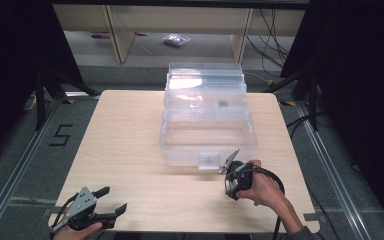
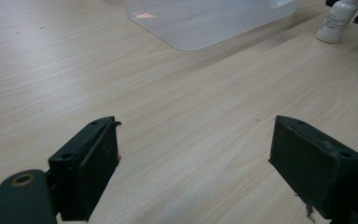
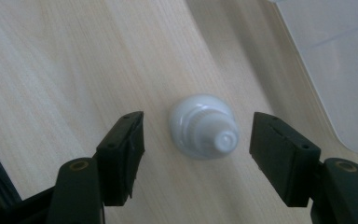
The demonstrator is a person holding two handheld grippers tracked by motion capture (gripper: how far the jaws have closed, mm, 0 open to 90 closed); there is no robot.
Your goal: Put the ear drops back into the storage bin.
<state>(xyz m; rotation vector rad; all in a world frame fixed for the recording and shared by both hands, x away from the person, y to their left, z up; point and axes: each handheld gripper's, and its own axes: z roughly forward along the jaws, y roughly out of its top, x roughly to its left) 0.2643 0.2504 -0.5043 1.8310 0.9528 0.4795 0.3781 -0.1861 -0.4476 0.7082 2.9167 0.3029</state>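
You're poised over the small white bottle [image 3: 204,127] with your right gripper [image 3: 196,140], and this looks like the approach to a pick: the bottle stands upright on the table [image 1: 130,135], near its front edge toward the right, just in front of the clear plastic box [image 1: 207,117]. From above, in the right gripper view, the cap sits between your two jaws, both spread wide with bare wood showing on either side, so nothing is gripped and nothing touched yet. The bottle is a touch nearer the right-hand jaw, so my read is that you want to centre a little before you come down and close on the body rather than the tapered cap, which could slip out. The box wall is close by, so mind that jaw as you descend. Your left gripper [image 1: 107,200] rests near the front left corner of the table, jaws wide apart and holding nothing; its own view looks across the wood to the bottle [image 2: 336,21] standing beyond the box's rounded corner [image 2: 200,21].
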